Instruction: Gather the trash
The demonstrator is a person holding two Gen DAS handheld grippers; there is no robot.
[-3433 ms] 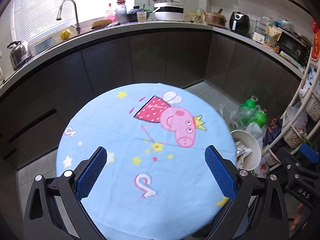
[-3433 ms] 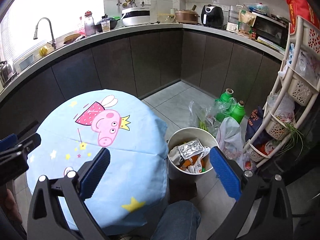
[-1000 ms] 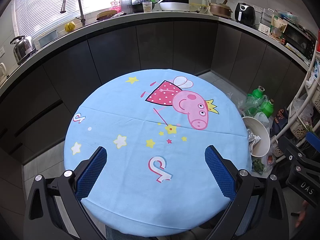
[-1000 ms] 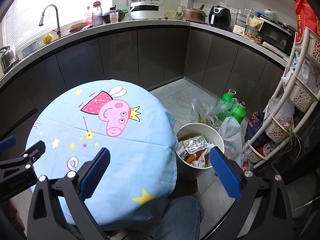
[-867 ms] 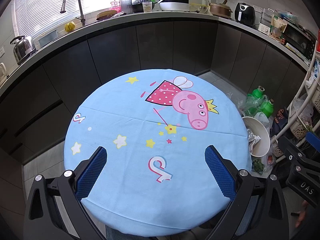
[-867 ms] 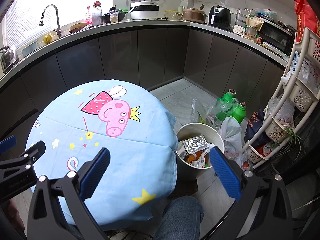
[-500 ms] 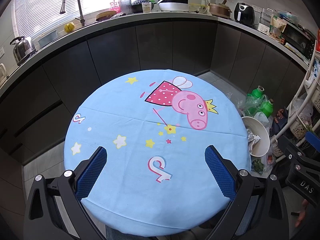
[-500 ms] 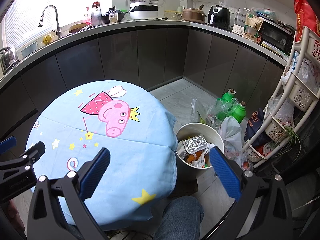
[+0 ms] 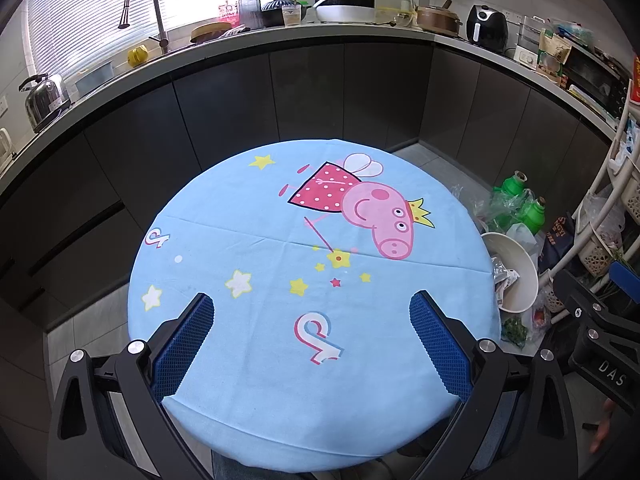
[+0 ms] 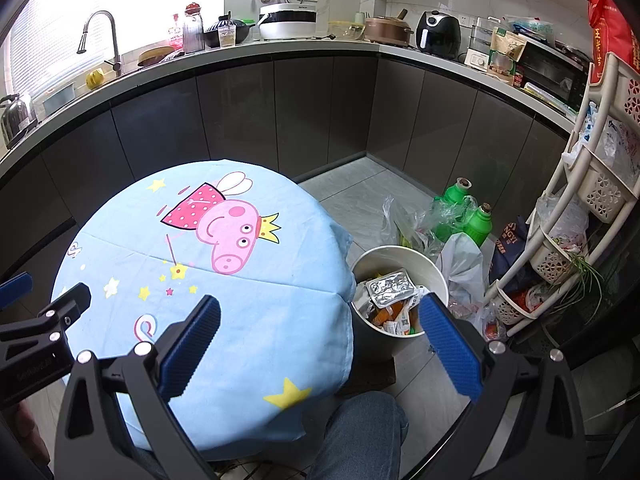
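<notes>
Your left hand-held gripper (image 9: 311, 328) and right hand-held gripper (image 10: 316, 326) both hang released, grasping nothing, over the table (image 9: 248, 216). The trash (image 10: 390, 285) fills the bin (image 10: 400, 254) at lower right, half hidden behind the table edge in the left view.

Left gripper (image 9: 310, 322): jaws spread wide, blue ribbed pads (image 9: 182, 346) facing each other, nothing between them. Right gripper (image 10: 318, 330): jaws likewise wide apart and empty, held level just beside the left. Person's knee (image 10: 360, 436) in denim below the right gripper.
</notes>
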